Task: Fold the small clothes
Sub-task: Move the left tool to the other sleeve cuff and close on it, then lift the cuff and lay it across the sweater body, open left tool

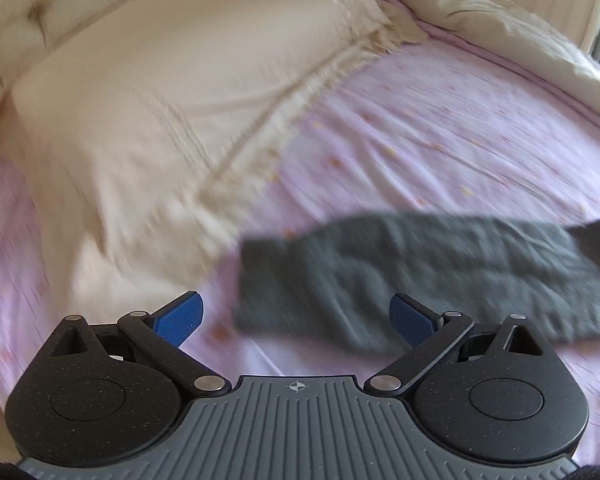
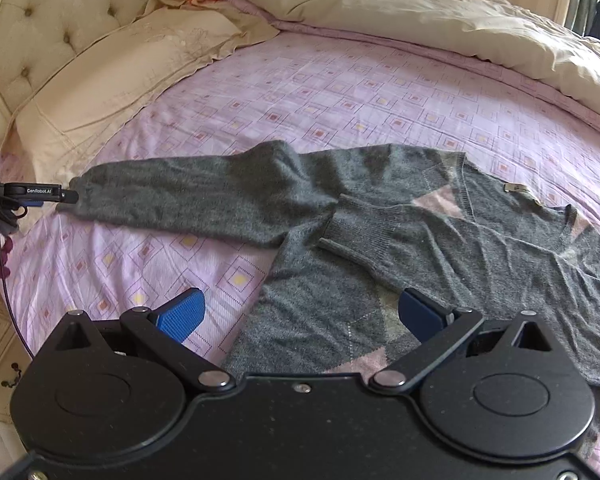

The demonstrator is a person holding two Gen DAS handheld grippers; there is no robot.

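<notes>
Left gripper (image 1: pixel 296 316) wide, empty, lower frame, near grey knitted wool sweater's (image 2: pixel 400 240) outstretched sleeve (image 1: pixel 420 272); risks bunching loose knit if pinched shallowly

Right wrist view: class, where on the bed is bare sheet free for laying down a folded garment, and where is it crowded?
Free: the pink patterned bedsheet between the cream embroidered pillow, the cream rumpled duvet and the grey knitted V-neck sweater. A smaller patch lies below its outstretched sleeve, ahead of the open right gripper. Crowded: the sweater's side, on the right.
</notes>
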